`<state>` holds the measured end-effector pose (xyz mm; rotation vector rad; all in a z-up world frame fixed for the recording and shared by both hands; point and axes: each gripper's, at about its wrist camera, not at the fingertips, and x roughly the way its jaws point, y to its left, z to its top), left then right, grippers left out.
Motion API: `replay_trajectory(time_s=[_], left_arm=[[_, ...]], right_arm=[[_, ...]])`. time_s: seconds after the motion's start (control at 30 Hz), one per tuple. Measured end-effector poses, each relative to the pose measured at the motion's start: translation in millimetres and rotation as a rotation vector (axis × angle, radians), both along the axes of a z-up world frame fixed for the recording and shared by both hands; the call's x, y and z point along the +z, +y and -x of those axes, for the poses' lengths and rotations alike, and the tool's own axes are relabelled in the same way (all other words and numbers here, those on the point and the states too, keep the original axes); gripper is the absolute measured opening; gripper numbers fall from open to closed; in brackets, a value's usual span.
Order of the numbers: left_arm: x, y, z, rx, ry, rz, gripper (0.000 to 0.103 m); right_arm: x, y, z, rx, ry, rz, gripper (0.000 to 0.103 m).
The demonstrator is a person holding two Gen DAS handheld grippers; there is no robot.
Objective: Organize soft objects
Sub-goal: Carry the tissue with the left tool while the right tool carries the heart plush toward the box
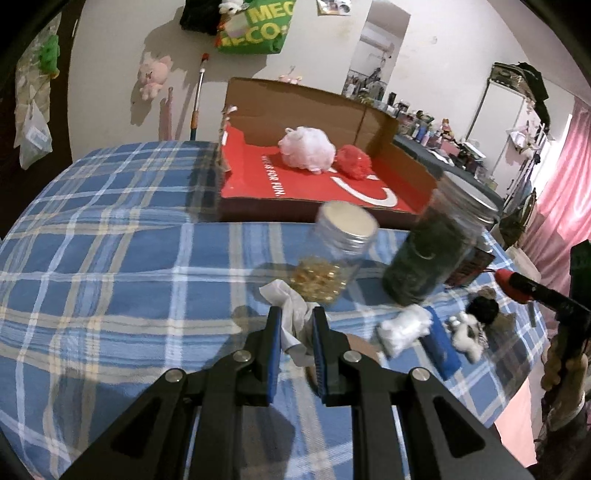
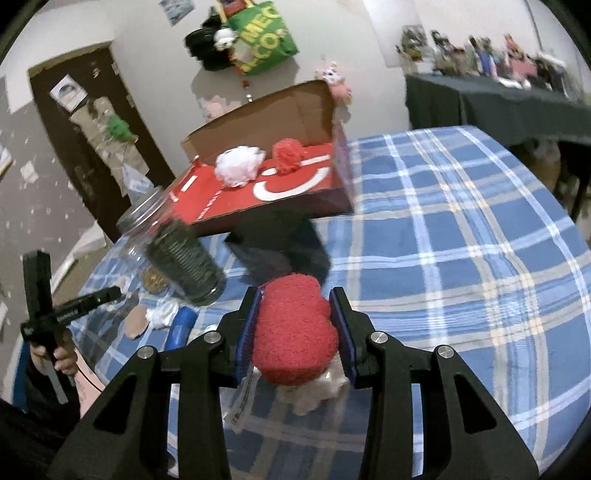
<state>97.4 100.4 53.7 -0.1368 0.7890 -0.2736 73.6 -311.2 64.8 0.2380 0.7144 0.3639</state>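
- While both grippers are loaded, the count goes like this: left gripper (image 1: pixel 296 325) is pinching one crumpled white cloth (image 1: pixel 291 314) just above the blanket, and right gripper (image 2: pixel 298 314) is squeezed onto one fuzzy red toy (image 2: pixel 295 332).
- Two puffs sit in the cardboard box (image 1: pixel 314 110): a pale pink one (image 1: pixel 306 147) and a red one (image 1: pixel 354 161), touching each other, at about 12 o'clock from the left gripper.
- Two jars on the blanket: a small one (image 1: pixel 332 254) with yellowish bits inside at 1 o'clock, and a taller one (image 1: pixel 432 251) full of dark green stuff at 2 o'clock. Both have silver lids.
- Loose stuff at 3 o'clock in the left view: one white fluffy lump (image 1: pixel 404 330), one blue block (image 1: pixel 441 347), and one black-and-white plush (image 1: pixel 476 325). They're blurry, so I can't tell exactly what they are.
- Something white hangs under the red toy (image 2: pixel 317 391) in the right view, mostly hidden by it, so no clue what it is.
- Box lettering is partly cut off; I can only make out "FOR FUN".
- Everything sits on a blue plaid blanket (image 1: pixel 110 240). Room has white walls, a green bag (image 1: pixel 258 26) hung at 12 o'clock, pink curtains (image 1: pixel 569 192) at 3 o'clock, and a cluttered shelf (image 1: pixel 436 129) behind the box.
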Motion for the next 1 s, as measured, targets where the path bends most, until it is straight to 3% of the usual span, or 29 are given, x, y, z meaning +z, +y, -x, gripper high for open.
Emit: replay_trajectory(time_s=[0.23,0.47,1.0], left_arm=[[-7,5,-25,-0.021,0.064,-0.051,0.017],[-2,11,-53,-0.085,0.093,-0.054,0.017],[20,10,-100,-0.246,0.129,-0.057,0.017]], right_arm=[[-8,-42,-27,-0.045,0.113,-0.103,0.037],[-8,-69,-65,-0.044,0.206,-0.167,0.037],[1,-58,-146,0.094,0.367,-0.190,0.037]])
